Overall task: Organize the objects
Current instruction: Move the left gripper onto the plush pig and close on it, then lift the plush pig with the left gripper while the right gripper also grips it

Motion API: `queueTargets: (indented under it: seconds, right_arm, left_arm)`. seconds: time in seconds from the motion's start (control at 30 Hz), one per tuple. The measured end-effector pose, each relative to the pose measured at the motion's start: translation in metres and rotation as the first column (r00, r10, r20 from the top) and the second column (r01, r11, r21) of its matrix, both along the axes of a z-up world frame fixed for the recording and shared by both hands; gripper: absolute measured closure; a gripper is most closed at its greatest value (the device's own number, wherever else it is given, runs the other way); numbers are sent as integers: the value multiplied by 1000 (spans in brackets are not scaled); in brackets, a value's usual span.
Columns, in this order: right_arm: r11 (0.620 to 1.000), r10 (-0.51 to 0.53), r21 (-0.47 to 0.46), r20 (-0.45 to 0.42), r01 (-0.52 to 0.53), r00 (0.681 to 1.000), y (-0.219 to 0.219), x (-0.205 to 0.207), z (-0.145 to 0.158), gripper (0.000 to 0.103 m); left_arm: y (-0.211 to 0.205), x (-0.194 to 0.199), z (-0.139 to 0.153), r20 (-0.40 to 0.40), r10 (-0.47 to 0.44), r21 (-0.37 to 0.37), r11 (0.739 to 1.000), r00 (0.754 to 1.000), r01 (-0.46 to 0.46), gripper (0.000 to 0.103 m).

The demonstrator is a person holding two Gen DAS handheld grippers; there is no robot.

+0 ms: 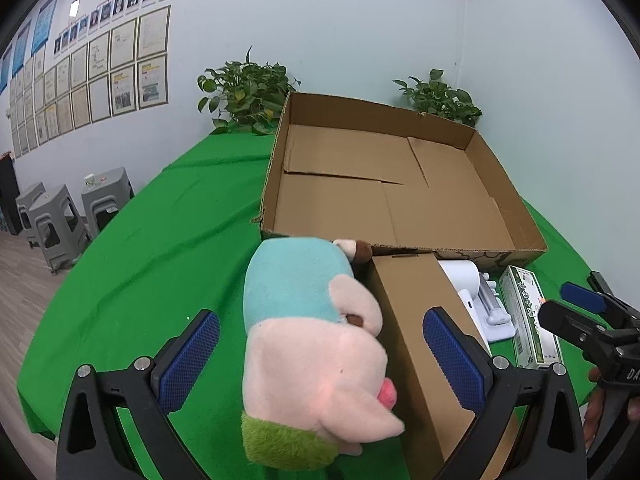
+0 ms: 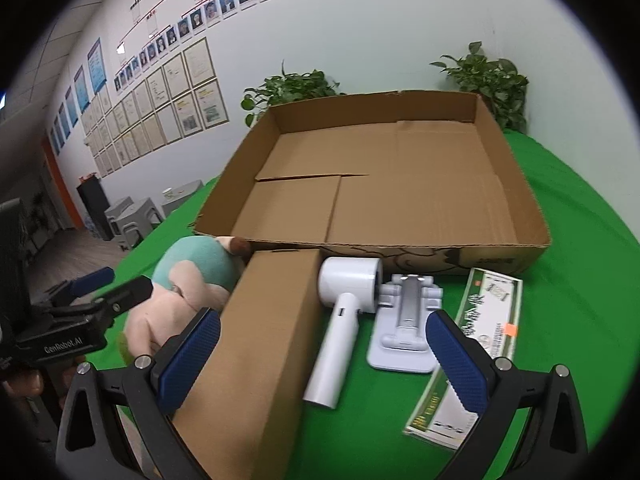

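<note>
Left wrist view: big cardboard tray [image 1: 400, 184] at far side of green table [image 1: 152, 248] is empty, so nothing sorted yet. Left gripper [image 1: 320, 364] spread wide around plush toy [image 1: 312, 340], not pinching; right gripper [image 2: 324, 364] spread over brown box [image 2: 260, 344] and white dryer [image 2: 344, 320]. Phone stand [image 2: 404, 328] and green packet [image 2: 476, 344] lie near right, all left to move.

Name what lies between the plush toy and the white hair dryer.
The closed brown carton lies between the plush toy and the white hair dryer, clearest in the right wrist view.
</note>
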State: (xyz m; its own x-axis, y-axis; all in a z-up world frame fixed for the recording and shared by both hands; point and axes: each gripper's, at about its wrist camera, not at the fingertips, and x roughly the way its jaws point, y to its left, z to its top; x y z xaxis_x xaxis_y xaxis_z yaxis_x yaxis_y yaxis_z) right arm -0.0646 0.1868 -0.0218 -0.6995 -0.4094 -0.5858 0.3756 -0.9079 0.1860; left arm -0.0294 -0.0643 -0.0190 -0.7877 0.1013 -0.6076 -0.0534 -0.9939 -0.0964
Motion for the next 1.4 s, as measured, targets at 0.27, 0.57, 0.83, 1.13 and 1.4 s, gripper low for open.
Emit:
queueTargets:
  seconds: [0.27,0.57,0.83,1.13,1.4]
  right_arm:
    - [998,64,-22,53,-63,997,-20,-4,0,1]
    - [992,123,-45,90,-119,988,-41,-3,1,1]
    - [982,187,-57,117,-182,975,-63,-3,3,1]
    - [955,297,-74,194,-287,935,-109,-8,-7,1]
    - [944,328,-39,246,-328,912,-147,-11,-17,1]
  left_arm:
    - [-19,1,-20,71,-22,49,999,997,19,0]
    - [-23,-8,-55,162,-93,117,990,982,74,14]
    - [-16,-4,-63,149,-128,86,989,980,116,33]
    - [-23,13,-57,156,-117,115,988,981,100,42]
    - [-32,41,-47,137,-102,130,988,985,84,44]
